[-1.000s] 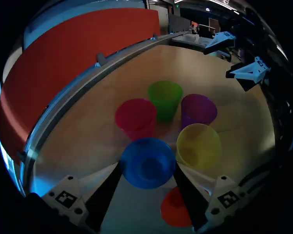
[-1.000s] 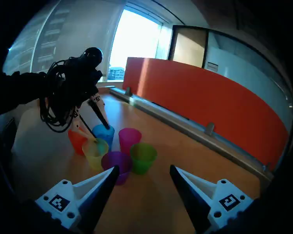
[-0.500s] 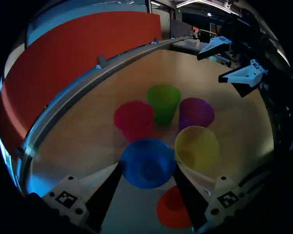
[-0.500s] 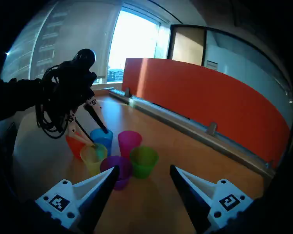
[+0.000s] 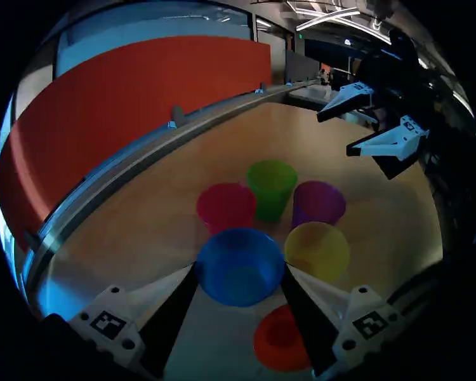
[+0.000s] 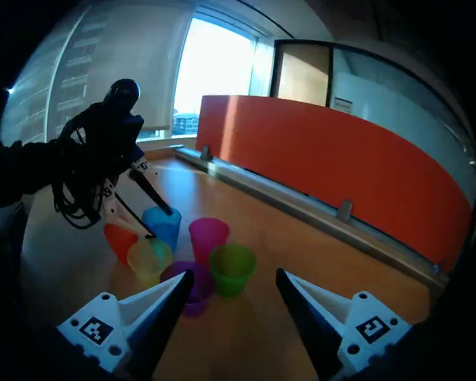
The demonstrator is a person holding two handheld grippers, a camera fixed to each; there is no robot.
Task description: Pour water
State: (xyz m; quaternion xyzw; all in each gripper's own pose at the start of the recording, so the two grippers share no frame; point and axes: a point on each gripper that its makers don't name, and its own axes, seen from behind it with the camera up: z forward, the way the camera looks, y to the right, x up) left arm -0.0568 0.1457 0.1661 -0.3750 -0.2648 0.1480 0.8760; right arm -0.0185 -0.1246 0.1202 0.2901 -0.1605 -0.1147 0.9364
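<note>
Over the last second the wooden table (image 5: 174,209) has sunk away in the left gripper view. The left gripper (image 5: 238,270), pinching the blue cup (image 5: 240,260) by both sides, has lifted it, so pouring seems next. Whether it holds water I cannot tell. The right gripper (image 5: 333,134) hangs spread and empty, far right. Below, the yellow cup (image 5: 317,251) stands just right. The pink cup (image 5: 225,206), green cup (image 5: 271,187) and purple cup (image 5: 318,203) lie farther, and the orange cup (image 5: 279,340) is nearest. They are tightly packed, so a stray pour could land wrong.
</note>
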